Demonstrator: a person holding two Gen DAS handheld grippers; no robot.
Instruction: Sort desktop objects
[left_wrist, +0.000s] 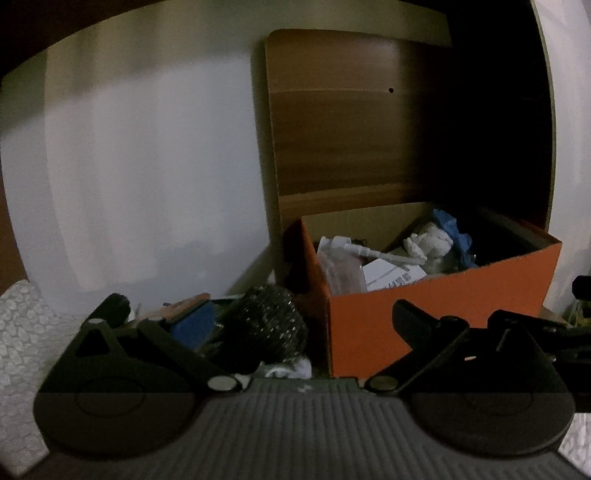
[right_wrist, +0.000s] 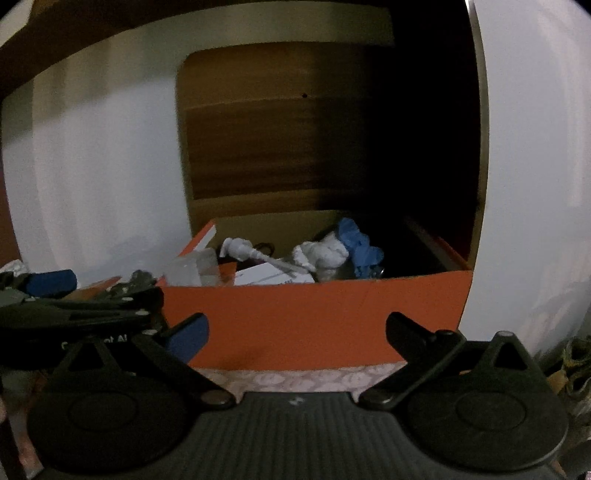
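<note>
In the left view, the left claw (left_wrist: 258, 317) is open and empty, low in the middle, with a dark scrubber ball (left_wrist: 267, 325) between its fingers. The orange box (left_wrist: 443, 314) sits at the right, already holding things. In the right view, the right claw (right_wrist: 297, 328) is open and empty in front of the box. I think the next move is to grab the ball and drop it in the box.

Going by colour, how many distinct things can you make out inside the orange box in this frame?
White: 3 (pump dispenser, crumpled wad, card)
Blue: 1 (crumpled glove-like item)
Clear: 1 (plastic bag)
Total: 5 visible; the box's shadowed right side is unreadable.
</note>
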